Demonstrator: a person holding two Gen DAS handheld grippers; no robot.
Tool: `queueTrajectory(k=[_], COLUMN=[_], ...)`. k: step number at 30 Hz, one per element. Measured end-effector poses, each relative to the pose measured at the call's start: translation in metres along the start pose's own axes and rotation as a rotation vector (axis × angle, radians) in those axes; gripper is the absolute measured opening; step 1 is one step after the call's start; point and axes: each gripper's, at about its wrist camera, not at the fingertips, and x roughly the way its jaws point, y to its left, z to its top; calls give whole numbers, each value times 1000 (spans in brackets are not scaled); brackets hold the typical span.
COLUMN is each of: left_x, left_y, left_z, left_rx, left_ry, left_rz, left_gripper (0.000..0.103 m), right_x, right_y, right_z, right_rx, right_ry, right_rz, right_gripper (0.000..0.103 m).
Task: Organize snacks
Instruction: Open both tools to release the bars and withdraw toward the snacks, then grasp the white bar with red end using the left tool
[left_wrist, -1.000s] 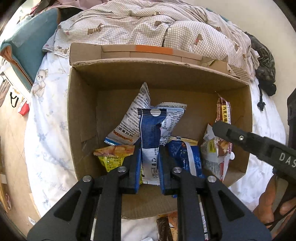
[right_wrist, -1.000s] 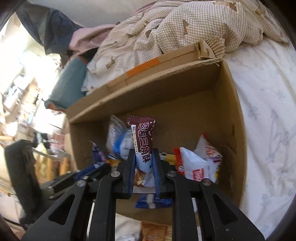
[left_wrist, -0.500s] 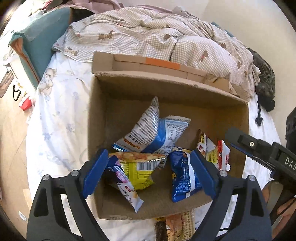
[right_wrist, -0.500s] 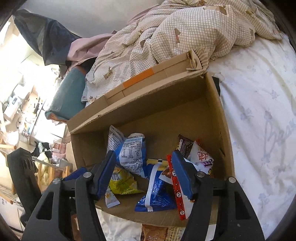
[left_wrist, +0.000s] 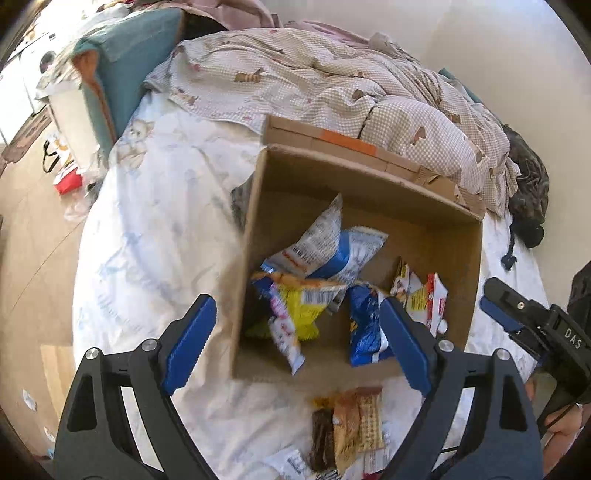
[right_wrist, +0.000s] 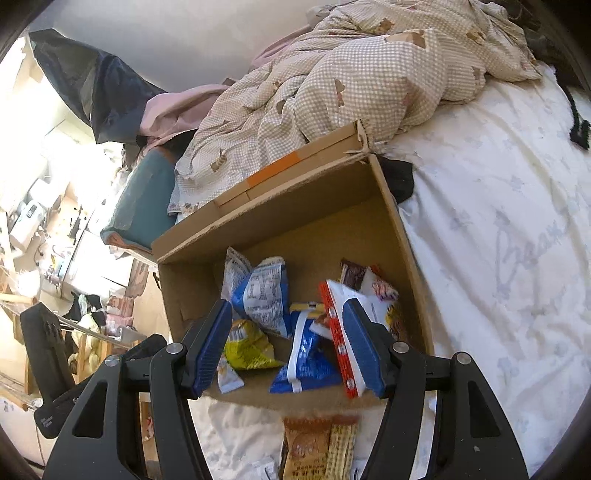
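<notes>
A bed under a white sheet with a faint pale-blue print (left_wrist: 155, 236) fills most of both views. A crumpled beige gingham duvet with small brown bear motifs (left_wrist: 332, 88) lies heaped along the bed's far edge. A teal cushion with an orange edge (left_wrist: 125, 70) sits at the far left corner, pink fabric (right_wrist: 173, 110) behind it. Plain off-white wall (left_wrist: 480, 55) behind the bed. Light wood-tone floor (left_wrist: 29, 240) left of the bed, with scattered litter. Strong daylight washes out the cluttered room area (right_wrist: 44, 192) at left.
</notes>
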Motion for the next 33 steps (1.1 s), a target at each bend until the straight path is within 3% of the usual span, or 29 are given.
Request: queueTrajectory(k=[9, 16, 22, 24, 27, 31, 33], left_x=[-23, -18, 21, 36, 54, 60, 63], left_y=[18, 26, 35, 32, 26, 22, 18], left_z=[-46, -92, -148, -164, -183, -186, -185], left_rx=[-30, -54, -106, -89, -80, -85, -96], left_ry=[21, 132, 320, 382, 454, 439, 451], left_rz=[45, 47, 101, 105, 87, 103, 73], left_gripper=[88, 85, 61, 40, 37, 37, 37], right_x=[-29, -39, -50, -53, -54, -59, -61], right_y=[-11, -20, -26, -30, -35, -40, -42], right_z=[-44, -86, -110, -118, -128, -135, -136], right_rx=[34, 58, 52, 57, 53, 51, 54], right_ry=[30, 99, 110, 116, 136, 142, 139], right_rz=[-29, -69, -94, -110, -132, -143, -146], right_gripper=[66, 66, 66, 66, 66, 66, 66])
